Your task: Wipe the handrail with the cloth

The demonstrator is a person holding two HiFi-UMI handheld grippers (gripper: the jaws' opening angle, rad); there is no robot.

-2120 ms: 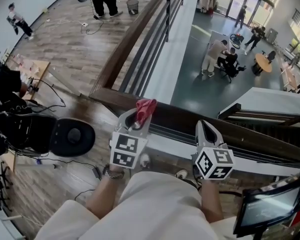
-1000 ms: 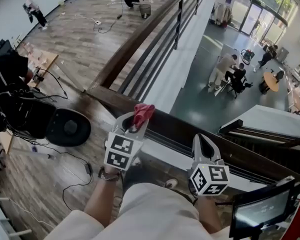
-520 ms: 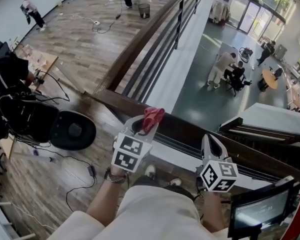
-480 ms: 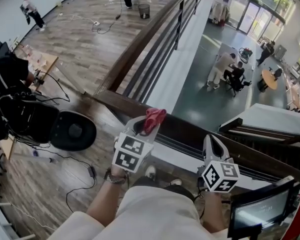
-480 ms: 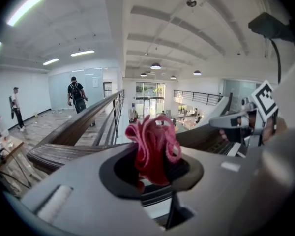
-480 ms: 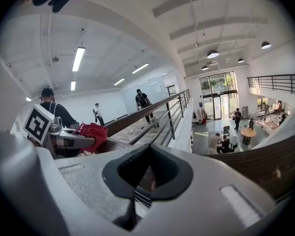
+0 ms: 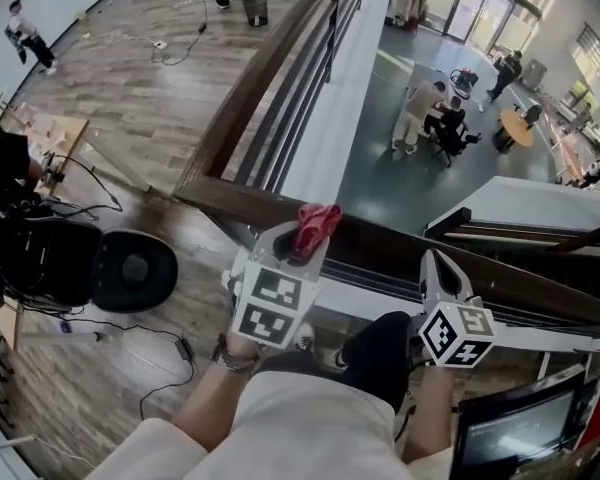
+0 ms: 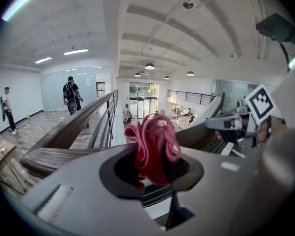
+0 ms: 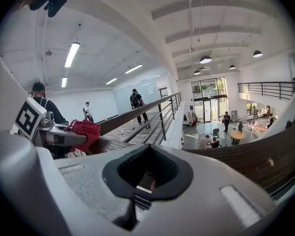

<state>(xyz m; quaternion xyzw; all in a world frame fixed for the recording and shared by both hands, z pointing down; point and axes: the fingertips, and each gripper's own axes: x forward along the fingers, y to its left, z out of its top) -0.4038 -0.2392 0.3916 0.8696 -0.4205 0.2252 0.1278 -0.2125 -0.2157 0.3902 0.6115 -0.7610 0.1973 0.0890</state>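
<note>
- The left hand-held gripper [image 7: 302, 240] sits a touch further right along the handrail [image 7: 385, 250] than half a second ago, still clamped on the red cloth [image 7: 318, 222].
- In the left gripper view the cloth [image 8: 153, 149] bunches up out of the closed jaws, with the dark wooden rail [image 8: 54, 154] behind it.
- The right hand-held gripper [image 7: 436, 264] has slid right too. Its own view shows the jaws [image 9: 148, 175] closed with nothing between them, and the cloth [image 9: 83, 132] off to its left.
- A dark rounded shape [image 7: 378, 348] now shows between the two arms; it wasn't there before, and I can't make out what it is.
- Whether the cloth actually touches the rail is hard to call: from the head view it overlaps the rail's near edge, nothing more.
- A screen [image 7: 515, 430] at bottom right is cut off by the frame edge.
- The black chair [image 7: 130, 270] at left is partly hidden by dark gear.
</note>
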